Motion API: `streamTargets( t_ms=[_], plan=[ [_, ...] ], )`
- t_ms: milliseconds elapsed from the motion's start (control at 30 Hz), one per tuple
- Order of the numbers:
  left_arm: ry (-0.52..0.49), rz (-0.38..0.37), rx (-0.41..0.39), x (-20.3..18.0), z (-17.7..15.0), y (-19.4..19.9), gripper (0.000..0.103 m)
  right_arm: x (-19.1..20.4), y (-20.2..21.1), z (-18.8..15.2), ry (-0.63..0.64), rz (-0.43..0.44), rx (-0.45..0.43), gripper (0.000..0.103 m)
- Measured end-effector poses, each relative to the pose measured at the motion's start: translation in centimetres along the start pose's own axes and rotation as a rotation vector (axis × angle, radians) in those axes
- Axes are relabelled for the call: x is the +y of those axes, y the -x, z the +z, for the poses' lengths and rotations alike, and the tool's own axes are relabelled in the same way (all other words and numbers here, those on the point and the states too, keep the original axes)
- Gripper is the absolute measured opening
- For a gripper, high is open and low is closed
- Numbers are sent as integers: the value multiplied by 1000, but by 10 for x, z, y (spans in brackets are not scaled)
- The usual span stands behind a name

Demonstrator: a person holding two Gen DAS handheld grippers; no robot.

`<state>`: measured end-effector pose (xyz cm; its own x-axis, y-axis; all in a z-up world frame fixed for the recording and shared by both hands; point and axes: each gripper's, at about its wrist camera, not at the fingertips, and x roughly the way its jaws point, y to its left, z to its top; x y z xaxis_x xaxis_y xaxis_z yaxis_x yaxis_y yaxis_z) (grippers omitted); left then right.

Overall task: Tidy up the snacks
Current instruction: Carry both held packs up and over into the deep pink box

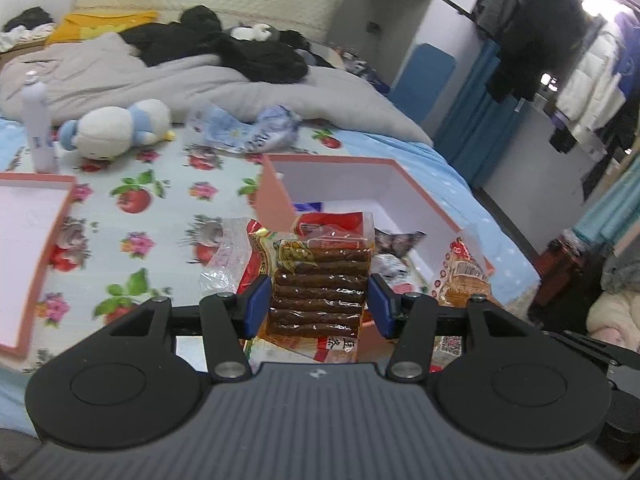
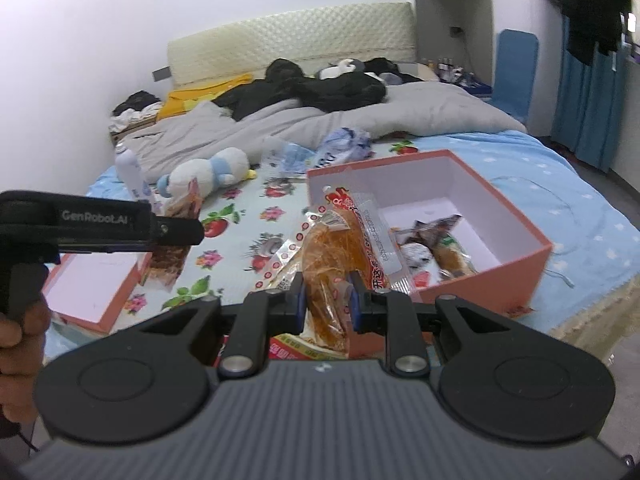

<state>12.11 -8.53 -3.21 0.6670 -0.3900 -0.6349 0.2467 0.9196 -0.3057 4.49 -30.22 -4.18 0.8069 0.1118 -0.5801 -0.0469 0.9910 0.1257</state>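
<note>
Left gripper (image 1: 318, 306) clamped on clear packet of brown ridged sticks (image 1: 320, 288); right gripper (image 2: 327, 303) clamped on clear orange-shred snack bag (image 2: 332, 256), above open pink cardboard box (image 2: 520, 258).

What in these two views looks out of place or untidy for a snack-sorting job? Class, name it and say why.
The crumpled blue-and-white wrappers lie loose on the floral sheet, apart from the pink box, beside a plush toy. The box holds only a few packets. The box lid lies upside down to the left.
</note>
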Motion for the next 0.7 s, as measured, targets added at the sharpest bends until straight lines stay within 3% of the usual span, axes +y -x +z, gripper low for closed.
streamTargets(
  t_ms=[233,700],
  plan=[
    [-2,-60,50,-21,3,-31,58,-18,-15,1,-23,-30,23,24],
    [-49,-76,129,-43,45,-135,58,-63,-84,28,-73,-74,59,24]
  ],
)
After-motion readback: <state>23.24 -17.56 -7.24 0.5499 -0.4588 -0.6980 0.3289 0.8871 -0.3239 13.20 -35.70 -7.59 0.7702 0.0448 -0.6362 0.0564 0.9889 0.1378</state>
